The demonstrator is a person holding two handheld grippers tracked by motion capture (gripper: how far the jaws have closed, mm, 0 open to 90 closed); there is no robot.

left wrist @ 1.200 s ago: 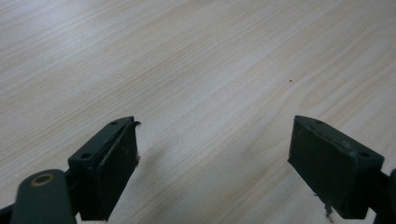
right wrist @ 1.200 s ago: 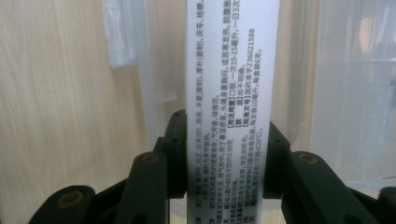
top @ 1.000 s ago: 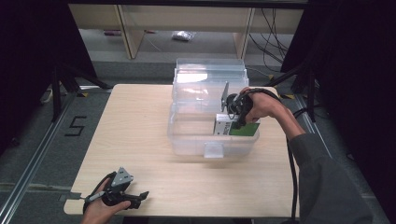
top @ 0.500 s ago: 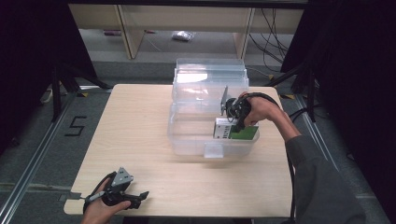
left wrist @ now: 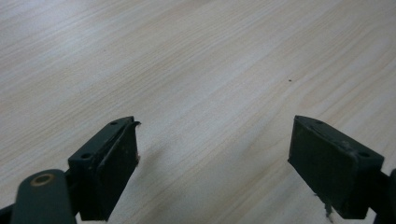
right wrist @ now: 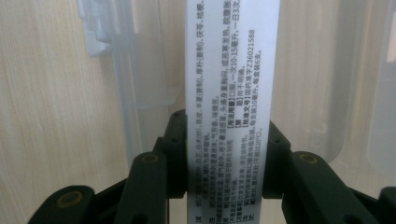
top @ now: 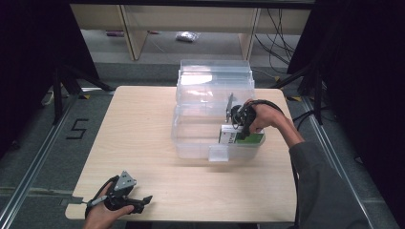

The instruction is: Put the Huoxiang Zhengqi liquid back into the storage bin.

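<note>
A person sits at a light wooden table (top: 143,124) holding a two-jaw gripper in each hand. Toward the far right of the table stands a clear plastic storage bin (top: 200,138) with its hinged lid (top: 215,78) thrown back, leaving the top free for loading. The right gripper (top: 241,125) reaches over the bin's near right corner and pinches a slim green and white box (top: 241,137), which sits low inside the bin against the near wall. In the right gripper view, the jaws press on the two broad faces of the box (right wrist: 228,93), so its narrow white edge, printed with small text, faces the camera. This grip likely keeps the box upright on its edge while it is lowered beside the wall. The left gripper (top: 138,202) rests at the near left corner of the table, well apart from the bin. In the left gripper view its jaws are spread wide over bare wood, holding nothing, probably parked out of the way.
</note>
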